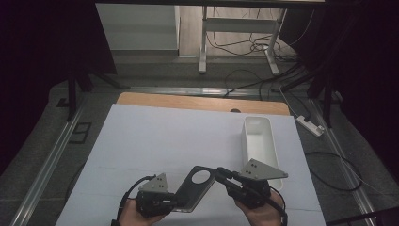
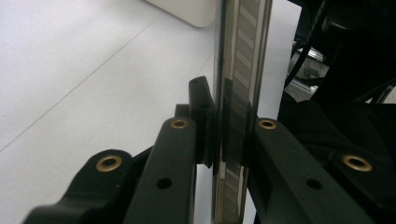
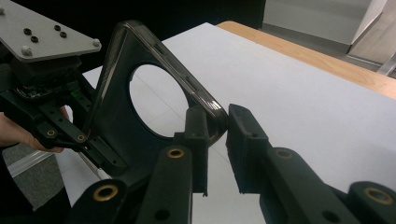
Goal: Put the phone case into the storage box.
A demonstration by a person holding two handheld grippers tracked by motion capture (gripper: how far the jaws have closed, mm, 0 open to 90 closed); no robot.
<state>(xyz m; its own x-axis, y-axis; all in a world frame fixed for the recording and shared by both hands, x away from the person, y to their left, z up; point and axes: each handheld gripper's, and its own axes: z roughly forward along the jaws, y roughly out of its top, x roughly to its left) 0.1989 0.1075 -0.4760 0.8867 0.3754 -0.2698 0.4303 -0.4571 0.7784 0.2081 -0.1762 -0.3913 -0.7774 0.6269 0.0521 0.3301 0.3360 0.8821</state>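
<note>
White sheeting covers the table (image 1: 155, 141), with a white bin (image 1: 260, 141) far right of the dark phone case (image 1: 195, 187). Left gripper (image 1: 176, 200) pinches the case's lower end; right gripper (image 3: 217, 128) pinches its upper corner. Its long axis slants up toward the bin. Left gripper view shows its glossy edge (image 2: 240, 70).
</note>
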